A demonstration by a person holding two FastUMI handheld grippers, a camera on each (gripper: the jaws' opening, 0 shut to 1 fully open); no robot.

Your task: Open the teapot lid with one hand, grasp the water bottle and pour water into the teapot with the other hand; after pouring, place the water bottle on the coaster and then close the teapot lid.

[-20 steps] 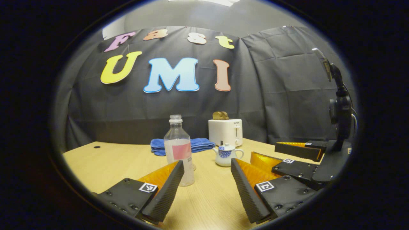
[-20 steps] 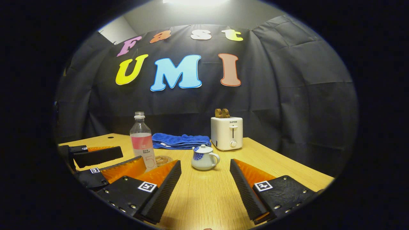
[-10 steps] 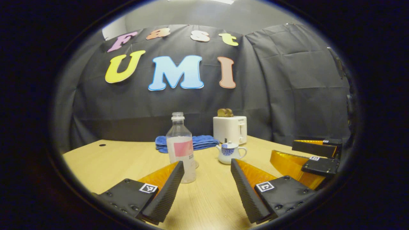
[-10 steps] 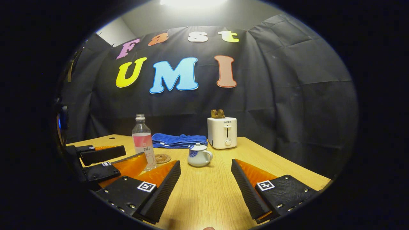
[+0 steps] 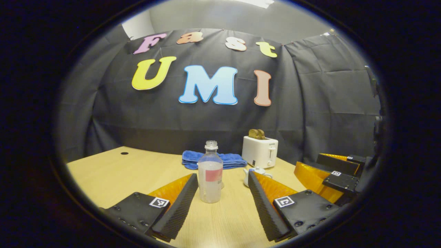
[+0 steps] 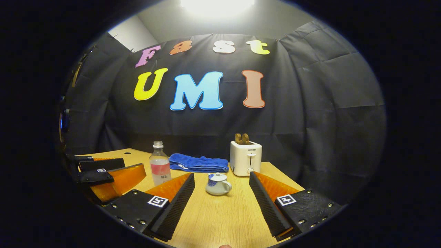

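Observation:
A clear water bottle [image 5: 210, 172] with a pink label stands upright on the wooden table [image 5: 113, 172], straight ahead between my left gripper's fingers and some way beyond them. My left gripper [image 5: 223, 176] is open and holds nothing. The small white and blue teapot [image 6: 217, 183] sits with its lid on, ahead of my open, empty right gripper [image 6: 222, 175]. In the left gripper view the teapot [image 5: 254, 171] is half hidden behind one finger. The bottle [image 6: 160, 168] stands left of the teapot. Each gripper shows at the other view's edge: right gripper [image 5: 336, 172], left gripper [image 6: 103, 172].
A white toaster [image 6: 245, 157] with toast in it stands at the back of the table. A folded blue towel [image 6: 198, 163] lies to its left, behind the bottle. The table's right edge runs close past the toaster.
Both grippers have drawn back from the objects, which now look smaller and farther off. The left gripper view has swung so the bottle sits between its fingers. Both stay open.

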